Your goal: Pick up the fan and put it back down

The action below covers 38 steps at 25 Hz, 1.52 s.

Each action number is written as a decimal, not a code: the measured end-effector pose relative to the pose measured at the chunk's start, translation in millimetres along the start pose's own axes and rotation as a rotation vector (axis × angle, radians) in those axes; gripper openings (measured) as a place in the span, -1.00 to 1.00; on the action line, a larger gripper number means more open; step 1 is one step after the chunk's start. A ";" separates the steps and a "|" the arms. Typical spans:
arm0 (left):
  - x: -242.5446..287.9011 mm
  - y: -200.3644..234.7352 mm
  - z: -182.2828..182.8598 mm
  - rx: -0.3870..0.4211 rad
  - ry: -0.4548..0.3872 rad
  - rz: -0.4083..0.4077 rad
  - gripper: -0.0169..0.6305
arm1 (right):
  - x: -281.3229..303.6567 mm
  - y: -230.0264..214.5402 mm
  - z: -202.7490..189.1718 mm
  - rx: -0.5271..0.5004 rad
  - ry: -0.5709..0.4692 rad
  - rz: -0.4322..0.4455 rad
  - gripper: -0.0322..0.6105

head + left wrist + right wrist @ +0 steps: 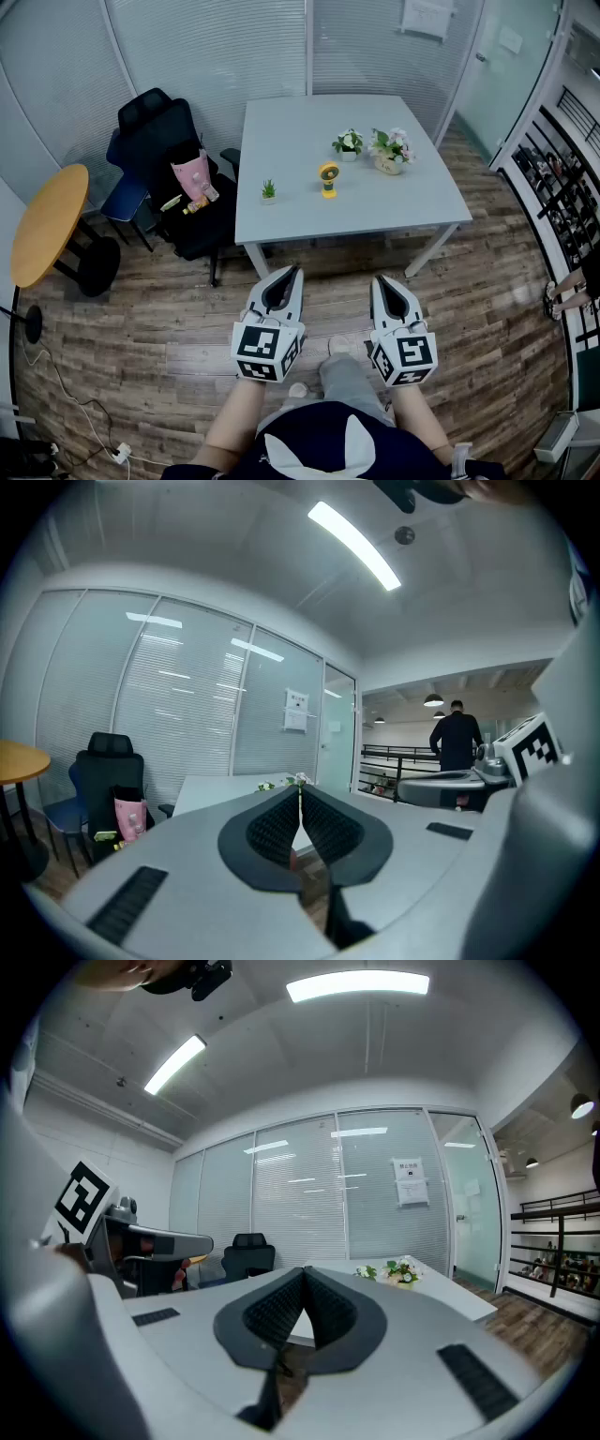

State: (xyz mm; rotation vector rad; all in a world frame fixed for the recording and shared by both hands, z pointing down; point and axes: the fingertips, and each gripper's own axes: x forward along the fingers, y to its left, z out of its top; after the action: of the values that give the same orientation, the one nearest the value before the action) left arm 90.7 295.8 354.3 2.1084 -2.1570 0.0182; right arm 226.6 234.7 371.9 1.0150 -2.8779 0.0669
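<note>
Both grippers: left gripper and right gripper clenched, empty.
Fan: far, untouched.
Risk: closed jaws may topple it.

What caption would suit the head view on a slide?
Shut and empty, the left gripper and right gripper hover short of the white table where a yellow fan stands.

Fan yellow; table pale grey; chair black, bag pink, round table orange-topped. Floor brown wood planking, streaky grain. Left gripper and right gripper light grey, with black ribbed pads and black-and-white square markers on their cubes.
</note>
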 end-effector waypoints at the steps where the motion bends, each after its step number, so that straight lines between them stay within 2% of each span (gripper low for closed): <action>1: 0.0 -1.1 -1.0 -0.002 0.002 -0.006 -0.87 | -1.0 1.0 -1.1 -0.003 0.005 0.001 -0.89; 5: 6.3 -2.0 -4.8 -0.008 0.015 -0.021 -0.87 | 3.3 1.7 -4.9 -0.003 0.015 0.007 -0.89; 10: 27.5 7.0 -3.9 0.016 0.041 -0.044 -0.87 | 36.8 -4.0 -13.2 0.030 0.027 0.033 -0.89; 18: 86.5 46.6 5.2 0.016 0.052 -0.010 -0.87 | 107.9 -27.0 -7.5 0.031 0.036 0.072 -0.89; 21: 111.0 57.6 6.1 -0.007 0.059 -0.007 -0.87 | 133.9 -34.7 -4.0 0.039 0.035 0.111 -0.87; 25: 142.2 68.3 7.9 -0.013 0.065 0.007 -0.87 | 166.9 -47.0 -4.0 0.057 0.051 0.167 -0.64; 29: 166.1 76.5 6.3 -0.014 0.077 0.020 -0.87 | 194.9 -59.3 -8.9 0.061 0.087 0.195 -0.21; 34: 190.5 83.5 -5.2 -0.027 0.095 0.047 -0.87 | 218.3 -77.6 -20.5 0.052 0.115 0.202 0.19; 38: 204.1 89.8 -5.0 -0.045 0.094 0.066 -0.87 | 241.2 -89.2 -27.1 0.058 0.138 0.234 0.38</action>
State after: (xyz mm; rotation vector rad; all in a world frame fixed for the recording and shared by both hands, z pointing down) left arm -2.2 95.6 386.3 1.9708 -2.1510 0.0734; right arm 97.5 16.7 423.7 0.6482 -2.8662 0.2277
